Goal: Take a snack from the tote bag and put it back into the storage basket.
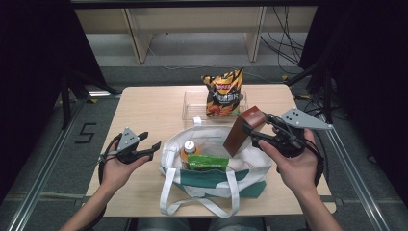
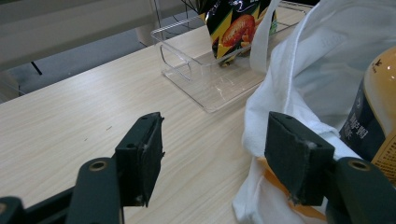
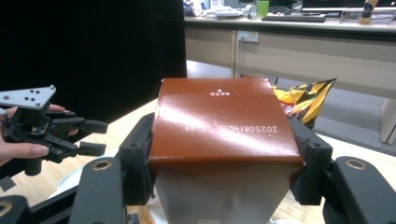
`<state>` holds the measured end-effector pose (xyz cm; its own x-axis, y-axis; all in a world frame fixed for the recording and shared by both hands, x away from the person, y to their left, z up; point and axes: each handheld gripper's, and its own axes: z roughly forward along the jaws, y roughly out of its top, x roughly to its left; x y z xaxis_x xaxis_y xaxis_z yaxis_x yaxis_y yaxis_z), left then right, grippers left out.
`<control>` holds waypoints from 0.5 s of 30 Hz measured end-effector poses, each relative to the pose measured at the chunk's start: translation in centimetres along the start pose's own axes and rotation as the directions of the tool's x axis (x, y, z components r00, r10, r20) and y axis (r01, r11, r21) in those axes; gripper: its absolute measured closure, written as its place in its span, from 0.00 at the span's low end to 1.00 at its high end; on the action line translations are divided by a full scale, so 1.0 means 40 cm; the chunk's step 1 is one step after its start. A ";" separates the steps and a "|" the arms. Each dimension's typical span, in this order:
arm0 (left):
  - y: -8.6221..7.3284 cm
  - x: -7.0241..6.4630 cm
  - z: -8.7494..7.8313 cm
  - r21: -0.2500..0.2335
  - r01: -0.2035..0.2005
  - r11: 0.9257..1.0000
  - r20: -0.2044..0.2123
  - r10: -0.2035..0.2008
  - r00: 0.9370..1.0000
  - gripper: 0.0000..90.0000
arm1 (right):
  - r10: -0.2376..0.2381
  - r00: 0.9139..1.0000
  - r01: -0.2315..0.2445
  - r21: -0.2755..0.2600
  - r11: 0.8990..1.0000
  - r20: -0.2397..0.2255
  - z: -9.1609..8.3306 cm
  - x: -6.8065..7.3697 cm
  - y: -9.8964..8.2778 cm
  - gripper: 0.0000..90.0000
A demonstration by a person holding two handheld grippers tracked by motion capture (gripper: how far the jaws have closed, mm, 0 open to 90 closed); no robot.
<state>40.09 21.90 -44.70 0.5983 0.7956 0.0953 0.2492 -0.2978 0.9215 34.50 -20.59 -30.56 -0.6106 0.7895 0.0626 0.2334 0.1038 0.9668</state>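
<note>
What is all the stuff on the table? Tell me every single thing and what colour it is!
Light wooden table: one, pale wood, under everything.
White cloth tote bag with a green band: one, white and green, near edge of the table, open.
Orange-capped drink bottle: one, orange, inside the bag.
Flat green packet: one, green, inside the bag beside the bottle.
Clear plastic tray: one, see-through, behind the bag.
Black and orange crisp bag: one, standing in the tray.
Reddish-brown cardboard box: one, held tilted above the bag.
Left gripper: one, black, left of the bag, fingers open and holding nothing.
Right gripper: one, black, fingers shut on the box.
Person's hands: two, one holding each gripper.
</note>
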 end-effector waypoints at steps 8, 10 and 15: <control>0.000 0.001 0.000 -0.008 0.001 1.000 0.004 -0.001 1.000 0.41 | 0.015 1.000 -0.015 -0.024 1.000 0.020 -0.014 -0.010 0.019 0.43; 0.000 0.000 0.000 0.000 0.000 1.000 -0.001 0.000 1.000 0.41 | 0.022 1.000 -0.021 -0.019 1.000 0.018 -0.019 -0.011 0.027 0.43; -0.001 0.001 0.003 0.001 -0.003 1.000 0.003 0.003 1.000 0.41 | 0.025 0.999 -0.025 -0.023 0.999 0.021 -0.022 -0.016 0.040 0.43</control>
<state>40.18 21.89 -44.75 0.6012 0.7932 0.0971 0.2482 -0.3009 0.9208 34.59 -21.47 -28.83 -0.5882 0.8046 0.0818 0.2310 0.0702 0.9704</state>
